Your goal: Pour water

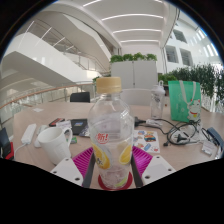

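Claw: closed on the bottle, one pink pad at either flank of its lower body. The bottle stands upright between the fingers, tan cap apparently still on, lemon-print label facing the camera.

Judgement: before any tilt, the cap must come off. The grip sits low, so the tilt should be slow to avoid slippage.

Just beyond, to the left on the worktop: a white mug, the probable receiver. Further right: cables and a green bag.

Not determinable: the water level, obscured by the label; the bottle base, hidden between the fingers; whether the mug is empty.
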A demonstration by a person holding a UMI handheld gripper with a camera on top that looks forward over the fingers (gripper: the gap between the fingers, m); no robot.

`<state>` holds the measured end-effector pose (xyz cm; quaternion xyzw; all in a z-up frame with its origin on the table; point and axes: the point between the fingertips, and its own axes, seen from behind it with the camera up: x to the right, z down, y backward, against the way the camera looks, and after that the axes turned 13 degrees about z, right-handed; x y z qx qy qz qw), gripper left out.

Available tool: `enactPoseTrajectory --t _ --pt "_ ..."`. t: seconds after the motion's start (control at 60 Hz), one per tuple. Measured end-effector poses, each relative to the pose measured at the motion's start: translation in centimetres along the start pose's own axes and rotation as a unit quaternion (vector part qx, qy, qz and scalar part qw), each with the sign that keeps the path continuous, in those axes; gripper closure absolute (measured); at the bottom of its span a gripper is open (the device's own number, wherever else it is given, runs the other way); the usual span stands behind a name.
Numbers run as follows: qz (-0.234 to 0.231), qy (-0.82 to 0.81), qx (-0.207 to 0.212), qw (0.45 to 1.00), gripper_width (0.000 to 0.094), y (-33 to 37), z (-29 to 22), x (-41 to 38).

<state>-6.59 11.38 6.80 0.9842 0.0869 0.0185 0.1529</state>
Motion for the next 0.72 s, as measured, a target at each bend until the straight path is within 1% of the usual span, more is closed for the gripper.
enactPoseTrajectory --t 0.033,0.083,0.1,0.117,0.167,0.3,0.367,0.433,0.45,0.467,0.55,0.717 --pt "0.0 -0.001 -0.022 1.0 0.0259 1.2 0.4 -0.1" --pt "0.006 -0.004 -0.038 0.999 0.0116 2.5 0.2 0.4" --pt "0.009 -0.005 -0.042 0.999 0.0087 2.7 0.4 0.5" --pt "0.016 -0.005 -0.045 0.999 0.0079 3.3 0.3 0.7" --pt "0.033 -0.008 -0.054 0.998 0.0103 5.6 0.3 1.0" --pt "0.064 -0.026 -0.083 0.994 0.01 12.9 -0.3 0.4" --pt "0.076 -0.035 -0.084 0.993 0.0099 16.7 -1.4 -0.6" --pt "0.1 -0.033 -0.083 0.991 0.0101 20.6 -2.4 -1.3" --pt "0.106 -0.032 -0.084 0.99 0.0084 21.5 -2.6 -1.5" --pt "0.111 -0.031 -0.084 0.99 0.0101 22.4 -2.7 -1.7" --pt "0.13 -0.029 -0.081 0.988 0.0102 26.6 -3.9 -3.2" --pt "0.135 -0.046 -0.085 0.986 0.0099 33.6 -5.9 -6.1"
